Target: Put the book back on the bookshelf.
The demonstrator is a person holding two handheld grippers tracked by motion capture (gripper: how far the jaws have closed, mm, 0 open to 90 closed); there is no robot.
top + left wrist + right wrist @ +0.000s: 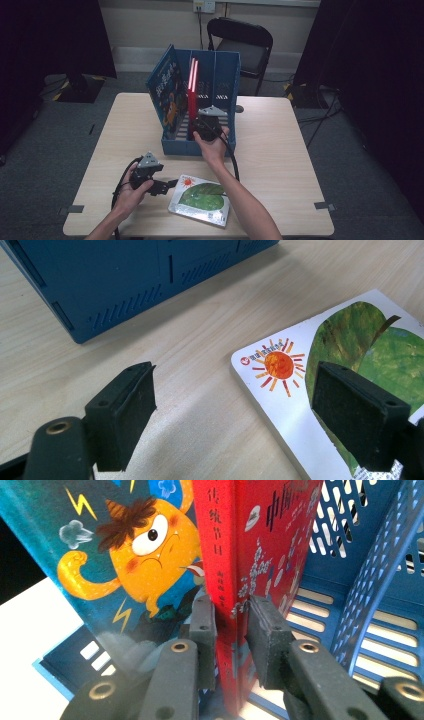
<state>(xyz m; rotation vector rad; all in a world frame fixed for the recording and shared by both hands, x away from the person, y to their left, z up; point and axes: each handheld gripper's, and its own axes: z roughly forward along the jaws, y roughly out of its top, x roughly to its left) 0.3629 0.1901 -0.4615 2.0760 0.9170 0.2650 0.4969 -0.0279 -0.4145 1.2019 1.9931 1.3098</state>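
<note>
Books are being filed upright into the blue file rack (220,70) on the table (280,150). The right gripper (196,131) has its fingers (202,630) clamped narrowly on the spine edge of the red book (260,545), which stands on end inside the rack, just beside the blue monster book (169,92) leaning against the rack's left wall. That red book looks thin, stiff and glossy, light enough for one grip, but probably slippery and apt to pivot if pinched only at a low corner; a hold low on the spine, as here, seems to keep it steady while its bottom edge rests on the slotted floor. The left gripper (167,186) hovers low over the table with its fingers (122,410) wide apart and holding nothing, aimed at the corner of the leaf book (345,355), which lies flat near the table's front edge. Being flat and rigid, that one likely needs taking by an overhanging edge or corner.
</note>
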